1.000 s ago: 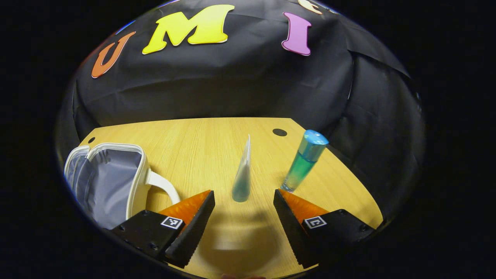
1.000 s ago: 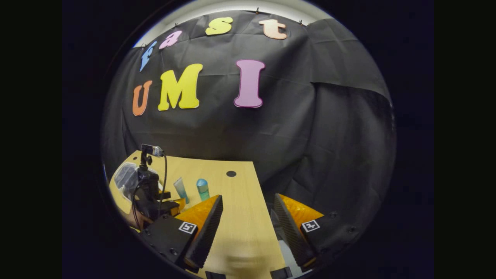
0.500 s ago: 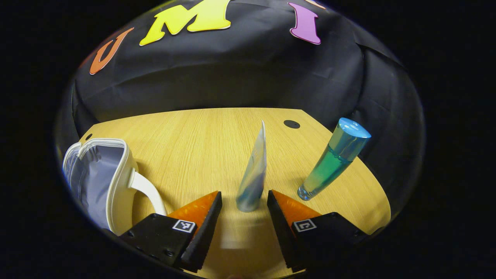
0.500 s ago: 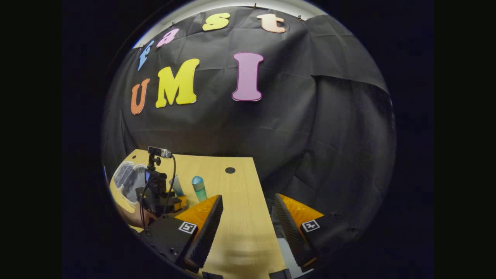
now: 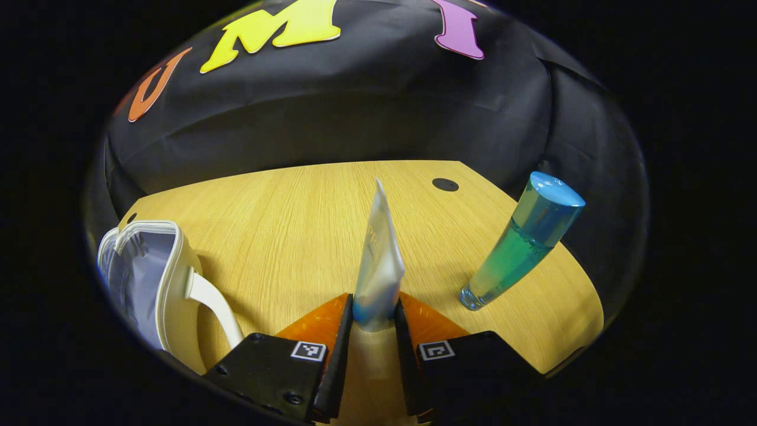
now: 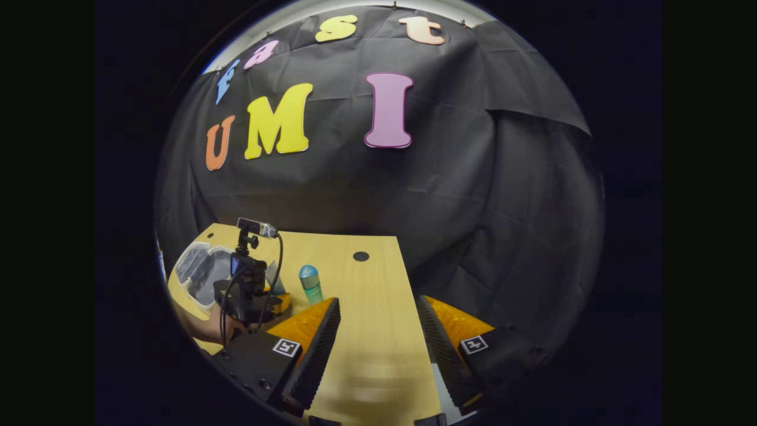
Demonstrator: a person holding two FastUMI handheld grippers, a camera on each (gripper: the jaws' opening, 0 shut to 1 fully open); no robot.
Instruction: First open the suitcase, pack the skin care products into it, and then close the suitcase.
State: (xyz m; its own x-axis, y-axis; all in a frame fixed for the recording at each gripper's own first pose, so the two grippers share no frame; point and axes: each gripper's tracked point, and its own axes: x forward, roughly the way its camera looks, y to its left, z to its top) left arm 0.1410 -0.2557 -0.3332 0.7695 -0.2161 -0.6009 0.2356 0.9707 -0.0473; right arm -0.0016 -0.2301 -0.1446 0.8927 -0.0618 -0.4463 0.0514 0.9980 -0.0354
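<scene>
A pale squeeze tube [image 5: 378,260] stands upright on the wooden table [image 5: 284,219], and my left gripper [image 5: 374,310] is shut on its lower end, both fingers pressing its sides. To its right stands a blue-green bottle [image 5: 520,239] with a blue cap. The white suitcase [image 5: 148,266] lies open at the left, grey lining and handle showing. My right gripper [image 6: 378,331] hangs open over the table's right part, nothing between its fingers. In the right gripper view the left gripper [image 6: 251,296], the bottle [image 6: 310,284] and the suitcase [image 6: 201,272] sit far left.
A round cable hole [image 5: 445,184] marks the table's far right corner. The black cloth wall closes the back and right sides. A hand [image 6: 201,325] holds the left gripper near the table's left edge. Bare wood [image 6: 366,307] lies ahead of the right gripper.
My left gripper moved forward around the tube and shut on its lower end; earlier its fingers stood wide apart. The right gripper barely shifted and stays open.
</scene>
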